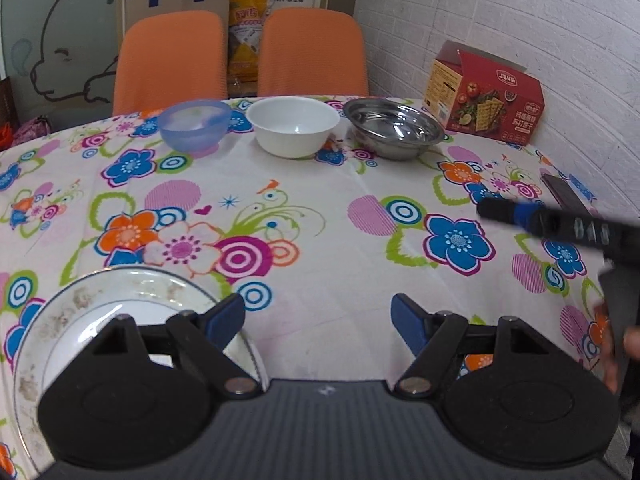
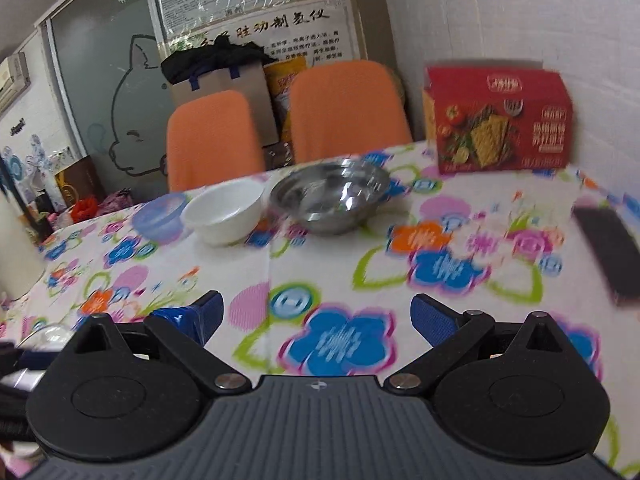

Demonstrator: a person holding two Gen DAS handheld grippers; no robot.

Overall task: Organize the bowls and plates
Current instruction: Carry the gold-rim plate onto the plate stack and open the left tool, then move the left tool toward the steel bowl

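Now | left tongs (image 1: pixel 318 320) wide open, empty, beside plate (image 1: pixel 80 312) | right tongs (image 2: pixel 316 314) wide open, empty

A: Desk cloth (image 1: pixel 320 240) noted as white, printed with blue, orange and pink flowers, green swirls.
B: Bowls logged: translucent blue bowl (image 1: pixel 195 125), white bowl (image 1: pixel 293 125), shiny steel bowl (image 1: pixel 394 128).
A: Plate (image 1: pixel 100 304) marked white, thin dark rim line, brownish smears.
B: Chairs (image 1: pixel 312 52) orange, box (image 1: pixel 486 98) red.
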